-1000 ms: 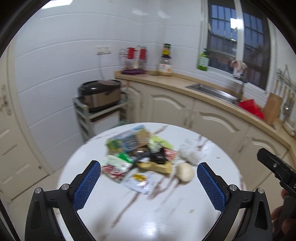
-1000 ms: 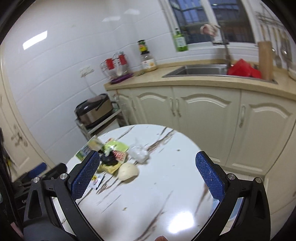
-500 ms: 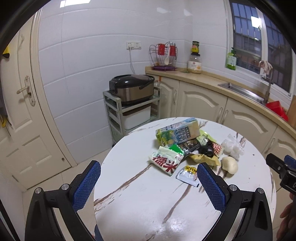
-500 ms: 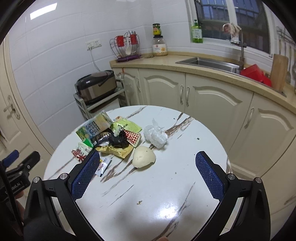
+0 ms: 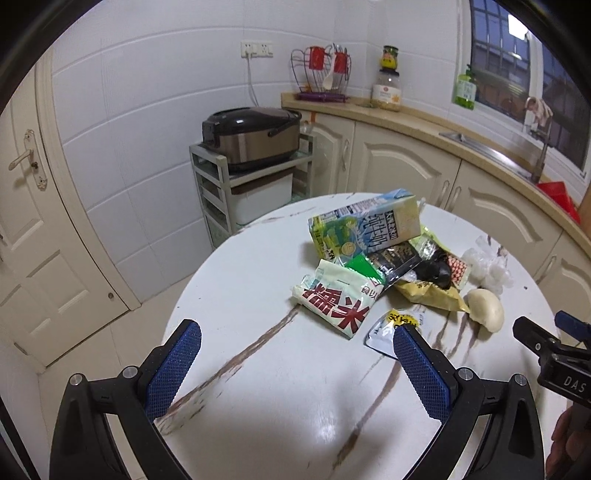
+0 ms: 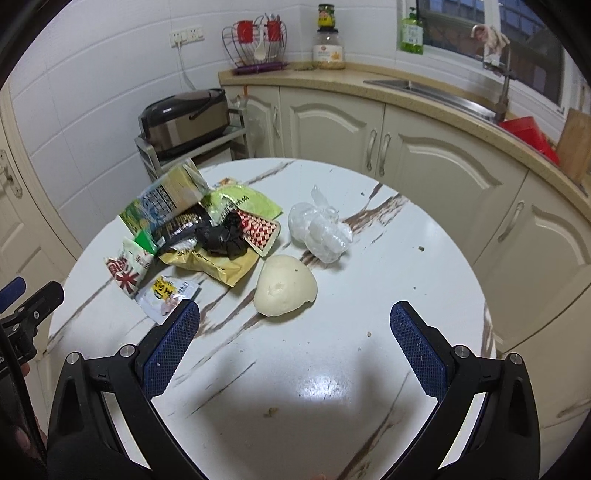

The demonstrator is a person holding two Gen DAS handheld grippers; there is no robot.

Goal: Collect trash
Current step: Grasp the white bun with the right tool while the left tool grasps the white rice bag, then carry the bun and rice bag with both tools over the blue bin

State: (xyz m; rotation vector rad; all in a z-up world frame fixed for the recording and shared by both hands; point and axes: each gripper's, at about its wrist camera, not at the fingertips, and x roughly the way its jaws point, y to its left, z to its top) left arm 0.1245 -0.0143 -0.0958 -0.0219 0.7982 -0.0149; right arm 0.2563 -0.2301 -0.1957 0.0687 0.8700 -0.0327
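Ahead of right gripper (image 6: pixel 294 332), trash pile (image 6: pixel 199 229), bun (image 6: pixel 285 290)

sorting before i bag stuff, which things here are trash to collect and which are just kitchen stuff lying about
To collect, all on the table:
milk carton
rice bag
yellow wrapper
small sachet
bun
clear plastic bag

Just lying about:
rice cooker
jar
green bottle

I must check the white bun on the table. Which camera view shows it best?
The right wrist view: the white bun lies large and unobstructed near the centre, ahead of the open right claw. In the left wrist view it is smaller, near the right edge.
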